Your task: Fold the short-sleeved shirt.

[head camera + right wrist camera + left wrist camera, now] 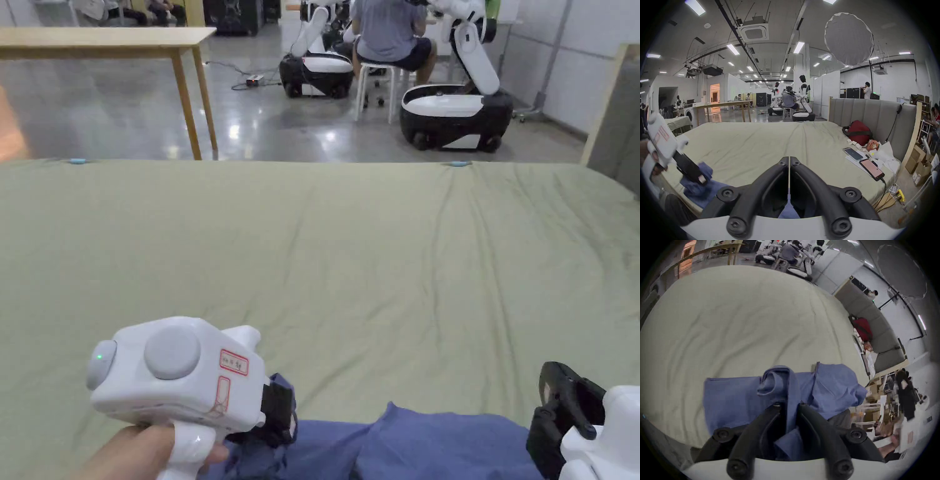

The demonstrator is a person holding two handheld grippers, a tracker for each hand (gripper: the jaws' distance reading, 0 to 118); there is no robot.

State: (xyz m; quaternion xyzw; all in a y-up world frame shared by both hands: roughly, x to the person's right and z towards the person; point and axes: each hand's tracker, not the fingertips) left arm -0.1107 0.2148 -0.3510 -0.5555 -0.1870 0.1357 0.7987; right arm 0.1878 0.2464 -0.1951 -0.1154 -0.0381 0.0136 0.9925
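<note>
From the head view we hold the left gripper [278, 409] at the blue shirt [437, 447], bunched on the green bedsheet's [350, 250] near edge, so we judge folding is just starting. In the left gripper view its jaws clamp a fold of shirt [737, 395]; next we need it spread flat. In the right gripper view the right gripper [789, 160] is closed, seemingly on nothing; a table [724, 105] stands beyond

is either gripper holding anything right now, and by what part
The left gripper pinches the blue shirt on a raised, bunched fold near its middle. The right gripper has its jaws closed together with nothing between the tips.
</note>
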